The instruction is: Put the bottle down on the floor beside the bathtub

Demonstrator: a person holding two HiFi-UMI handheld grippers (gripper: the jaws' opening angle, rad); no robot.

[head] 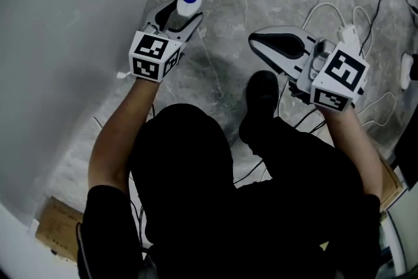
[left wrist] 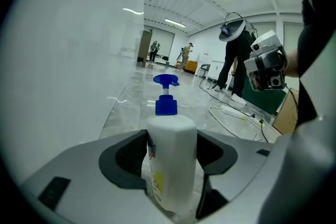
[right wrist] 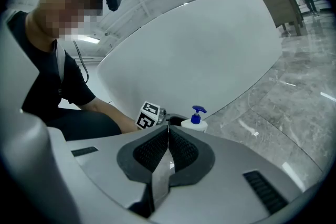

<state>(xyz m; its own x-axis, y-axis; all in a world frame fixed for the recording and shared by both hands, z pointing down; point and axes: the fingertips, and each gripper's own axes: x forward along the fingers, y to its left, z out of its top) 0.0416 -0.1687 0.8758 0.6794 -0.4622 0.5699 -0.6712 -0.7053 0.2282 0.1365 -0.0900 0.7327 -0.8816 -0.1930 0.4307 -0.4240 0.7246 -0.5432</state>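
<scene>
A white pump bottle [head: 189, 2] with a blue pump head stands upright between the jaws of my left gripper [head: 179, 15], which is shut on its body. In the left gripper view both dark pads press the bottle [left wrist: 170, 160] at its sides. It hangs low over the grey marble floor [head: 222, 68], close to the white curved bathtub wall [head: 78, 23]; I cannot tell whether its base touches the floor. My right gripper [head: 258, 42] hovers to the right, shut with nothing between its pads [right wrist: 181, 149]. Its view shows the bottle [right wrist: 194, 123] against the tub [right wrist: 199, 60].
White cables and a power strip [head: 349, 32] lie on the floor at the right. A cardboard box [head: 55, 225] sits at the lower left by the tub. The person's black shoe [head: 261, 91] rests between the grippers. Another person [left wrist: 233, 55] stands farther off.
</scene>
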